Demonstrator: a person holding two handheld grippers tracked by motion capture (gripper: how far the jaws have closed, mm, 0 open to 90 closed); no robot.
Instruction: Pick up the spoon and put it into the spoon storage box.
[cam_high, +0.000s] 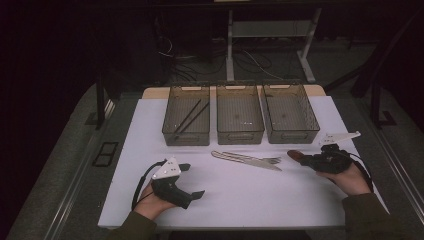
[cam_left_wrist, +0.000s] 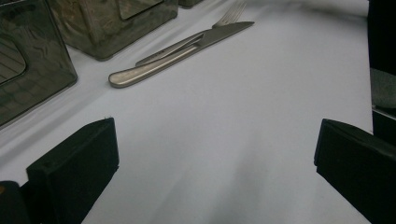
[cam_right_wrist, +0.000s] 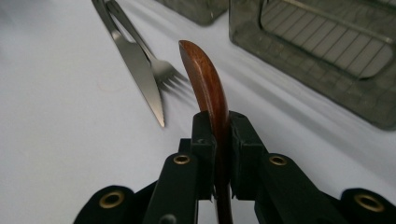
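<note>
My right gripper (cam_right_wrist: 218, 140) clamped on curved reddish-brown wooden utensil (cam_right_wrist: 205, 79), long axis running forward out of jaws, tip toward steel knife (cam_right_wrist: 135, 60); nearest smoky plastic bin (cam_high: 291, 120) lies just beyond; left gripper (cam_high: 192, 181) wide, empty, farther off

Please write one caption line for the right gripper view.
Right gripper clamps a brown wooden utensil above the white table, knife and fork beyond.

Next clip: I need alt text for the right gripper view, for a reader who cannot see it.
The right tongs are clamped on a curved brown wooden utensil that rises between the black jaws. Beyond it, a steel knife and fork lie together on the white table, with a smoky clear bin at upper right.
</note>
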